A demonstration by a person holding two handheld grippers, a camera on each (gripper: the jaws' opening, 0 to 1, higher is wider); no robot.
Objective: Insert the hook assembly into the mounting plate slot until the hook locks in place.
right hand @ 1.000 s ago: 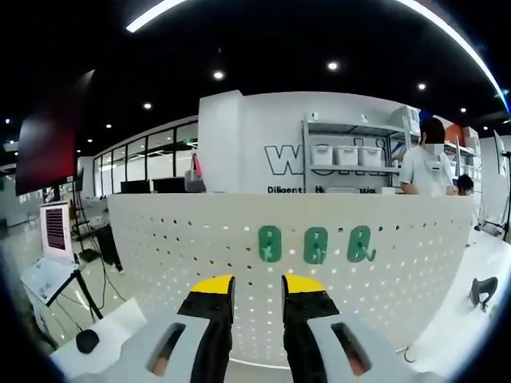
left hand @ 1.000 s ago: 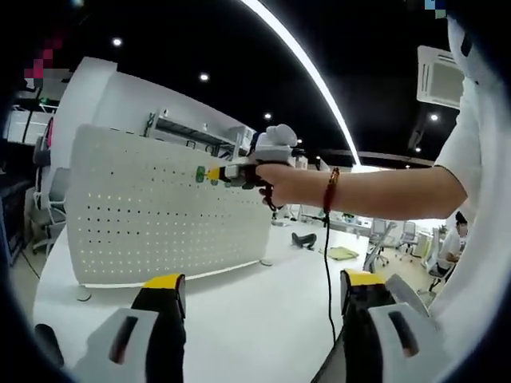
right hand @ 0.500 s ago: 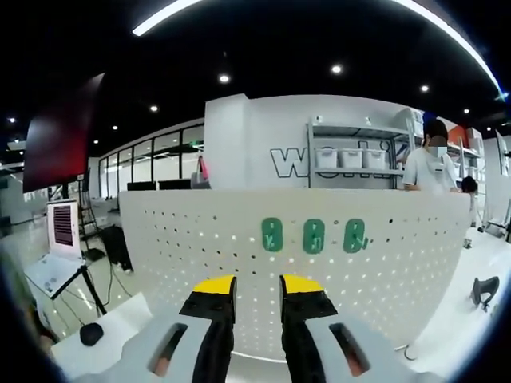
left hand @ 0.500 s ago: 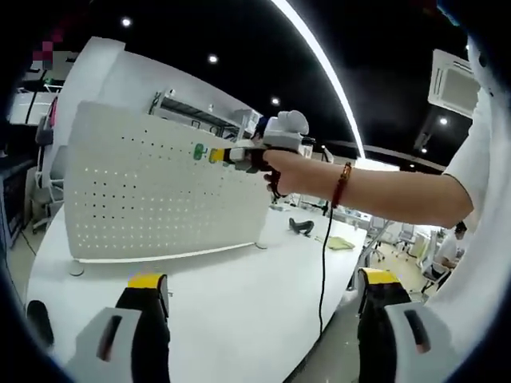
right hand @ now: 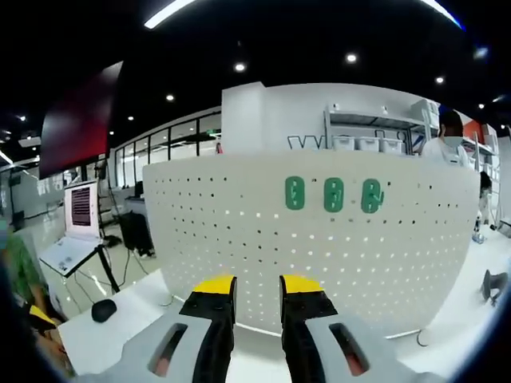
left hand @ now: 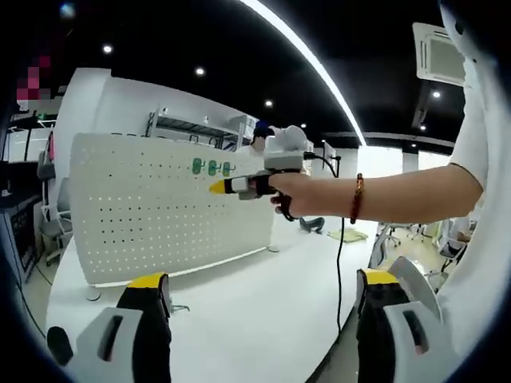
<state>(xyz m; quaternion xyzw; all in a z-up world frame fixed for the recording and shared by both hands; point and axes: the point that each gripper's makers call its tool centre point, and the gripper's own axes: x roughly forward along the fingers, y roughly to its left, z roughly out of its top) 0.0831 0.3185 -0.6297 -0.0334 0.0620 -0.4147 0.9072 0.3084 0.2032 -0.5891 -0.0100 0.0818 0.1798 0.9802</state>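
The right claw (right hand: 257, 281), nearly closed and empty, has been drawn back from the pegboard (right hand: 239, 239); three green hooks (right hand: 333, 194) remain ahead. The left claw (left hand: 263, 279) is held wide.

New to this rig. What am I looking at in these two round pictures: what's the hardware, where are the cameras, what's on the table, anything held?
There is no robot arm here. A person holds a two-jaw gripper in each hand, and a fisheye camera rides on each, looking forward along its jaws.

In the left gripper view, the left gripper stands open at the bottom, jaws wide apart with nothing between them. Ahead, the person's hand holds the right gripper, pointing it towards the white pegboard.

In the right gripper view, the right gripper has its yellow-tipped jaws nearly together; nothing shows between them.

The pegboard stands upright on a white table and carries three green hooks in a row near its top. A small dark object lies on the table at the side.
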